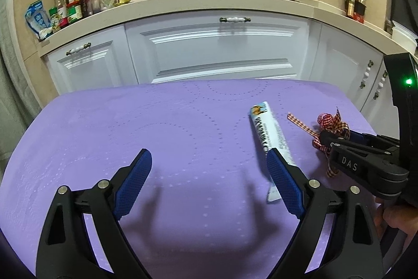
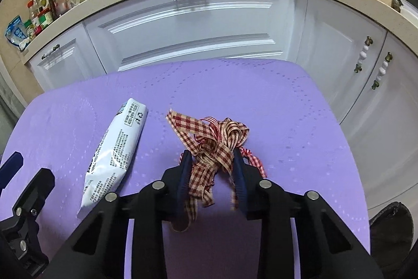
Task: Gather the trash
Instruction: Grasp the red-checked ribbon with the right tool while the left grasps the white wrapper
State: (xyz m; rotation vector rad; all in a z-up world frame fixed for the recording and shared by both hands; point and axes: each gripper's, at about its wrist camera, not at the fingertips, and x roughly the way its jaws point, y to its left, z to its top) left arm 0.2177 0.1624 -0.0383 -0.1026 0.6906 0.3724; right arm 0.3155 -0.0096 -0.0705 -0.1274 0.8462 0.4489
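A tangled bunch of red-and-cream checked fabric ribbon is seen on the purple dotted tabletop, towards its right side, and it is pinched between the blue pads of the right tongs, with loose ends trailing below the pads. Just to its left, a long white printed foil sachet is laid flat on the same tabletop, apart from the ribbon. The left tongs are held wide open above the purple surface, nothing between them, the right pad just overlapping the sachet's near end in the left view. White kitchen cabinets are seen beyond the tabletop.
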